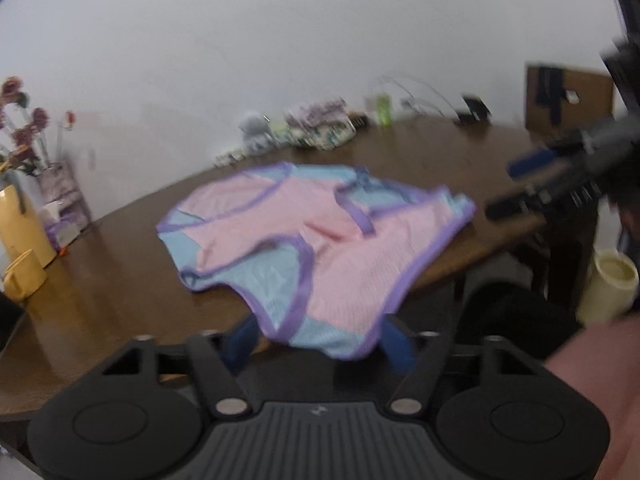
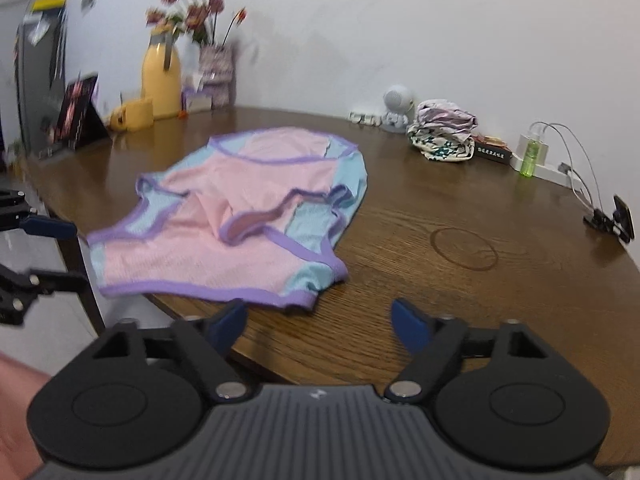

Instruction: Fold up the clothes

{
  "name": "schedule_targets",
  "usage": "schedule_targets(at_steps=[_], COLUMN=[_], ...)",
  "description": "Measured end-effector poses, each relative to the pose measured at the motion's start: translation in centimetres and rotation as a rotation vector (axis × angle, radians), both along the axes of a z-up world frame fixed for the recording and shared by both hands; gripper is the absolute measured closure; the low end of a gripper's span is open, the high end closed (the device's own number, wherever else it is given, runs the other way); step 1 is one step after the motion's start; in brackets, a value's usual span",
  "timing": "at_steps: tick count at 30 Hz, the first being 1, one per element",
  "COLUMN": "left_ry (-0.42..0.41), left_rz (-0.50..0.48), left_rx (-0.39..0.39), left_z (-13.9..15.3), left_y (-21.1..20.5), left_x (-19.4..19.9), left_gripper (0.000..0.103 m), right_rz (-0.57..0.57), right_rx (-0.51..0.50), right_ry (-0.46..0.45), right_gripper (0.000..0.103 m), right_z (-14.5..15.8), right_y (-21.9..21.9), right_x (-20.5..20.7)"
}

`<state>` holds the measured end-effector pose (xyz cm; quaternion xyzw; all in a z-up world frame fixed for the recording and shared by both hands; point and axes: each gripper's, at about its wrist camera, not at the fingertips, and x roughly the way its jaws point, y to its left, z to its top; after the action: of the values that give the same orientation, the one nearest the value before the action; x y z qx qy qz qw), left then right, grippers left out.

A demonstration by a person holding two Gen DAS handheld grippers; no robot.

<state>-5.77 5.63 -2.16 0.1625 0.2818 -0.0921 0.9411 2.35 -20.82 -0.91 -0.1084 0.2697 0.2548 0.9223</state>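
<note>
A brown wooden table (image 2: 460, 216) is taking up most of both views, w/ a pink and blue garment (image 2: 224, 216) trimmed in purple lying spread but rumpled near its front edge, the hem hanging slightly over that edge. The step in hand looks like the first grab — both tongs are coming in at the near hem, nothing folded yet. The left gripper (image 1: 318, 334) is sitting w/ the hem corner between its blue fingers, though blur is hiding whether the pads are pressing, so can't tell if it's clenched. The right gripper (image 2: 320, 326) is standing released, fingers apart over bare wood just beside the hem's other corner, holding nothing. Next move probably calls for sliding the right one under that corner and pinching both evenly — then lifting together.
</note>
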Motion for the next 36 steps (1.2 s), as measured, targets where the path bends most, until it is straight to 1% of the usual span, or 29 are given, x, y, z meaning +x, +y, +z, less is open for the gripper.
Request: schedule_targets(at_steps=[2,3,5,7,8,9,11,14,16,19,20,22,23,24,27,28,31,34,36], left_ry=[0.059,0.088,0.11,0.108,0.106,0.103,0.098,0.07,0.042,0.004,-0.007,-0.031,-0.045,-0.061,-0.115,-0.13,-0.143,-0.15,-0.149], left_rz=[-0.02,-0.021,-0.024,-0.026,-0.024,-0.02,-0.005,0.054,0.105,0.144,0.153,0.169,0.174,0.179,0.184,0.18,0.178,0.185,0.196], left_rx=[-0.004,-0.013,-0.022,-0.031,-0.035,-0.041,-0.047,-0.036,-0.014,0.013,0.028,0.054,0.063,0.073,0.113,0.126,0.128,0.115,0.101], left_z=[-0.5,-0.8,-1.3,-1.6,-1.7,-1.8,-2.1,-2.5,-2.9,-3.2,-3.3,-3.3,-3.2,-3.0,-2.0,-1.7,-1.1,-0.8,-0.6], left_y=[0.1,0.1,-0.2,-0.6,-0.8,-1.0,-1.5,-2.2,-2.8,-3.5,-3.8,-4.4,-4.6,-4.7,-4.8,-4.7,-4.6,-4.2,-4.0], left_x=[0.5,0.8,1.0,1.0,1.1,1.3,1.6,2.1,2.1,1.9,1.8,1.6,1.5,1.3,0.8,0.7,0.8,1.1,1.4], left_gripper=[0.077,0.077,0.076,0.073,0.069,0.068,0.067,0.068,0.068,0.069,0.073,0.083,0.089,0.093,0.094,0.094,0.094,0.094,0.093], right_rz=[0.02,0.032,0.056,0.069,0.073,0.077,0.079,0.086,0.094,0.108,0.112,0.117,0.114,0.11,0.099,0.092,0.076,0.08,0.081], right_rx=[-0.029,-0.039,-0.058,-0.071,-0.073,-0.07,-0.062,-0.05,-0.041,-0.016,-0.007,0.009,0.017,0.024,0.05,0.062,0.103,0.115,0.113], right_ry=[0.02,0.028,0.042,0.042,0.043,0.046,0.047,0.041,0.035,0.028,0.026,0.027,0.026,0.025,0.032,0.034,0.031,0.023,0.028], right_gripper=[0.037,0.04,0.04,0.04,0.04,0.04,0.04,0.04,0.04,0.04,0.043,0.05,0.059,0.067,0.079,0.079,0.08,0.082,0.087], right_z=[-0.1,-0.1,-0.2,-0.3,-0.5,-0.7,-1.0,-1.4,-1.5,-1.8,-1.9,-2.0,-2.0,-2.0,-2.0,-2.0,-1.9,-1.8,-1.9], right_y=[-0.2,-0.1,0.1,0.3,0.4,0.6,0.7,0.9,1.0,0.9,0.9,0.9,0.8,0.7,0.3,0.2,-0.2,0.2,0.7], right_x=[0.8,1.1,1.7,1.9,2.1,2.2,2.3,2.5,2.5,2.6,2.7,2.8,2.9,2.9,3.2,3.4,3.5,3.4,3.4])
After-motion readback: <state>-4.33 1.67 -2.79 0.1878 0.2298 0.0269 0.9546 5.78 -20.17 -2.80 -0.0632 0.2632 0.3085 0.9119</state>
